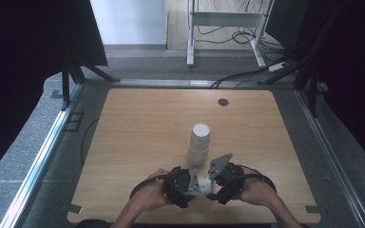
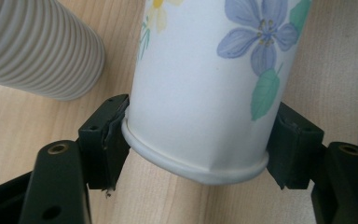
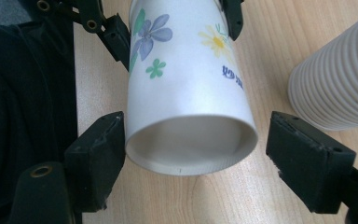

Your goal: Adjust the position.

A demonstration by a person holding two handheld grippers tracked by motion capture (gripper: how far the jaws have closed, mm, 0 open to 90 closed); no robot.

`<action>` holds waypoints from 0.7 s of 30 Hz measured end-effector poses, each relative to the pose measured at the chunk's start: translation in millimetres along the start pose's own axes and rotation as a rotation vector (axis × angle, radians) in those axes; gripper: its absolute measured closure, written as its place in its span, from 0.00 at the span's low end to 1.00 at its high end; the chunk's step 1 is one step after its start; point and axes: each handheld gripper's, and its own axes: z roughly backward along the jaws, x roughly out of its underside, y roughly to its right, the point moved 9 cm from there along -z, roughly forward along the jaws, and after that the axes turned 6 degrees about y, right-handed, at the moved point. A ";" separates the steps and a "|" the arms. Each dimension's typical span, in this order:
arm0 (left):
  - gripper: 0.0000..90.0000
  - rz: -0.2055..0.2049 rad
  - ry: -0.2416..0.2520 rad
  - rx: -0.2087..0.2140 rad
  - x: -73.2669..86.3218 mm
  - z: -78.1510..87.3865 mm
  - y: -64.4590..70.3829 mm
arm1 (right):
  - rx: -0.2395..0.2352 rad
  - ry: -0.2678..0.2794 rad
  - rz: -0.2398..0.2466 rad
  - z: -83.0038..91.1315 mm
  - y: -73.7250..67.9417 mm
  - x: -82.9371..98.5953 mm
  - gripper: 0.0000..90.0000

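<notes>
Clearly, a flowered paper cup (image 2: 200,88) is clamped at its rolled rim between the jaws of the left gripper (image 2: 198,149). Its base lies between the spread jaws of the right gripper (image 3: 191,154), the left jaw at its wall, the right one apart. Blue printed characters (image 3: 233,74) are seen but cannot be read. A ribbed cup stack (image 3: 340,84) stands just beside.

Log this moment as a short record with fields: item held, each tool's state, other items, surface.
item held: flowered paper cup, lying sideways between the two tools
left tool: shut on the cup's rolled rim end, both jaws pressed to it
right tool: jaws around the cup's base end; left jaw touching, right jaw apart from it
other items: stack of ribbed white cups, upright just beyond the hands
surface: wooden table
</notes>
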 end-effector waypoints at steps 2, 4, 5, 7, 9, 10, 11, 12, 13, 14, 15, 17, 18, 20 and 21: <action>0.34 -0.008 -0.010 -0.013 -1.1 0.2 0.8 | -0.002 -0.007 -0.004 -1.8 -0.7 -0.2 0.23; 0.34 -0.017 -0.012 -0.019 -2.2 -0.1 1.5 | -0.004 -0.005 -0.008 -2.7 -1.5 -0.6 0.23; 0.34 -0.038 -0.021 -0.024 -3.4 -0.3 2.0 | -0.012 -0.010 -0.006 -5.3 -2.8 -1.1 0.23; 0.34 -0.033 -0.017 -0.034 -5.4 -1.2 4.1 | -0.012 -0.017 -0.003 -7.4 -3.3 -1.4 0.23; 0.34 0.007 0.016 -0.035 -8.7 -3.9 8.7 | -0.015 -0.025 -0.002 -9.8 -4.5 -1.4 0.24; 0.34 -0.006 0.009 -0.042 -8.8 -3.5 8.2 | -0.014 -0.032 -0.007 -10.6 -5.2 -1.2 0.25; 0.34 -0.003 0.010 -0.046 -9.4 -3.9 8.9 | -0.013 -0.036 -0.006 -11.3 -5.4 -1.1 0.26; 0.34 0.009 0.024 -0.046 -10.8 -5.0 10.5 | -0.016 -0.036 0.000 -11.9 -5.3 -1.1 0.27; 0.34 0.009 0.024 -0.046 -10.8 -5.0 10.5 | -0.015 -0.040 -0.001 -12.3 -5.4 -1.0 0.28; 0.34 -0.039 -0.023 -0.051 -7.7 -2.3 6.7 | -0.014 -0.041 0.001 -12.5 -5.4 -1.0 0.29; 0.34 -0.056 -0.037 -0.052 -7.0 -1.8 5.5 | -0.014 -0.041 0.005 -12.5 -5.4 -1.1 0.31; 0.34 -0.045 -0.030 -0.055 -7.4 -2.9 6.2 | -0.019 -0.039 0.004 -12.7 -7.0 -1.6 0.35; 0.34 -0.043 -0.028 -0.056 -7.4 -3.3 6.4 | -0.022 -0.041 0.011 -12.5 -7.0 -1.4 0.37; 0.34 -0.048 -0.033 -0.054 -7.0 -3.2 6.3 | -0.025 -0.047 0.007 -12.6 -8.0 -1.0 0.38; 0.33 -0.048 -0.033 -0.051 -6.9 -3.2 6.4 | -0.025 -0.048 -0.001 -12.7 -8.6 -0.9 0.39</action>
